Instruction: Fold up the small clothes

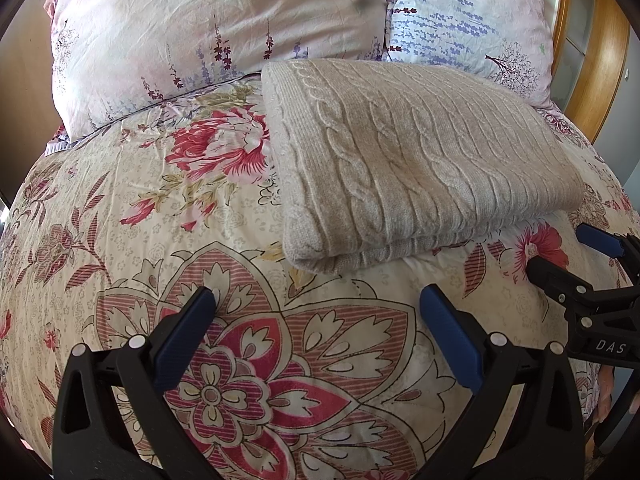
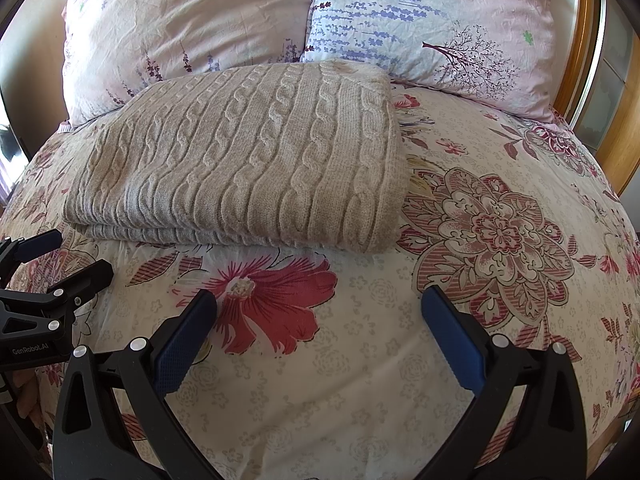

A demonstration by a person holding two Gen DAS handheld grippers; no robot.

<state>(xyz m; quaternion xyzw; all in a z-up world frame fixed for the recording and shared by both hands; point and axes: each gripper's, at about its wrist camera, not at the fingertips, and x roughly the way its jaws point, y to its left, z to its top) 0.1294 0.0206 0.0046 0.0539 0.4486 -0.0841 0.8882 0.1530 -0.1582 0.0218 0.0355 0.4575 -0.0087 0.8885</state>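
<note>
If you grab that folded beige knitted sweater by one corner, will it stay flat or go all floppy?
Probably floppy: the folded beige cable-knit sweater is soft knit, and its stacked layers look loose at the near edge, so they would likely fall open. It looks thick, so perhaps a little heavy for cloth. It likely won't slip, since knit grips well. Both hand-held grippers are open, touching nothing.

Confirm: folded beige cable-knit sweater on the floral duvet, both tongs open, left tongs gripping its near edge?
Not quite. The left tongs grip nothing: the left wrist view shows them open over the floral duvet, short of the sweater. The right tongs are open too; the sweater lies folded.
</note>
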